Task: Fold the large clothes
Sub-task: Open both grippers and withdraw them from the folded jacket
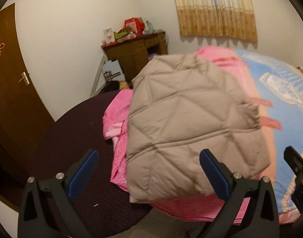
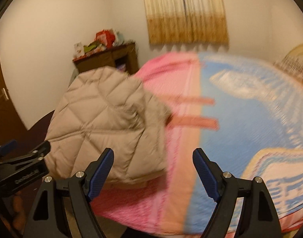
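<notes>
A beige quilted jacket [image 1: 183,123] lies folded into a compact block on the near left corner of the bed, over pink bedding [image 1: 119,154]. In the right wrist view the same jacket [image 2: 103,125] sits left of centre, blurred. My left gripper [image 1: 149,158] hovers open just short of the jacket's near edge, nothing between its blue pads. My right gripper [image 2: 153,158] is open too, above the pink and blue bedspread [image 2: 250,119] to the right of the jacket, holding nothing. Each gripper shows at the edge of the other's view: the right gripper [image 1: 298,170] and the left gripper [image 2: 22,158].
The bed fills the middle and right. A dark mat [image 1: 72,138] covers the floor to its left. A brown door [image 1: 10,99] stands at far left. A wooden cabinet [image 1: 137,49] with clutter on top is in the far corner, under a curtain [image 1: 216,10].
</notes>
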A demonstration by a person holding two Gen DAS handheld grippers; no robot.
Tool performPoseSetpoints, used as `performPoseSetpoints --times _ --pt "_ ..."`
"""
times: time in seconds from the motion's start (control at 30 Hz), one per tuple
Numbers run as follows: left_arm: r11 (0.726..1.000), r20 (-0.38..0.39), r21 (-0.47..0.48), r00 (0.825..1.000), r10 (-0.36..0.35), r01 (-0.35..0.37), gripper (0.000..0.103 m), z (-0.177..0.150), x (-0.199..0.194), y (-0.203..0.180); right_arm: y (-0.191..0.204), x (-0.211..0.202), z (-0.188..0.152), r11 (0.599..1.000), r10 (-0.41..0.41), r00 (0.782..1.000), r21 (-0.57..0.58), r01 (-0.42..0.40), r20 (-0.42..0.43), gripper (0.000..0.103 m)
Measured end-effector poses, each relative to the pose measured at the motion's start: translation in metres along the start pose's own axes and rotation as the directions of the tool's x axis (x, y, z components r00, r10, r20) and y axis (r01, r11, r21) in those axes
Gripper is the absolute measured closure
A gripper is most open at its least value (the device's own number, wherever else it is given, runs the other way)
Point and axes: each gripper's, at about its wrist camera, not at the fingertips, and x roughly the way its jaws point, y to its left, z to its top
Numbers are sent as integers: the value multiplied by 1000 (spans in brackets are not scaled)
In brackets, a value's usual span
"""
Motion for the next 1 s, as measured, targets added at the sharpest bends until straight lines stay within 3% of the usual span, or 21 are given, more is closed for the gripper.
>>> performPoseSetpoints --times 0.2,0.3,0.43,0.63,0.73,0.83,1.0 --pt "1000 37 16 999 -6 5 0 6 -16 -3 4 -18 13 998 -52 997 -37 54 60 19" --pt "997 -15 -14 997 -80 80 0 8 -15 -1 12 -25 17 992 -87 993 -84 93 79 19" --pt "984 -78 -43 981 -178 176 0 7 -15 -8 20 -38 25 984 -120 985 -116 135 124 19" --pt "981 -20 -56 982 -186 185 0 14 -35 0 24 -66 58 995 -18 989 -96 33 149 18" --pt "985 42 -80 988 -152 155 0 22 -50 19 37 -82 78 994 62 985 -96 -47 163 18" --pt "991 124 -101 989 -79 91 0 32 -65 45 56 -103 96 984 170 966 -88 -155 194 17" --pt "975 254 -220 962 96 -39 0 44 -95 98 91 -127 117 946 324 913 -90 -311 247 14"
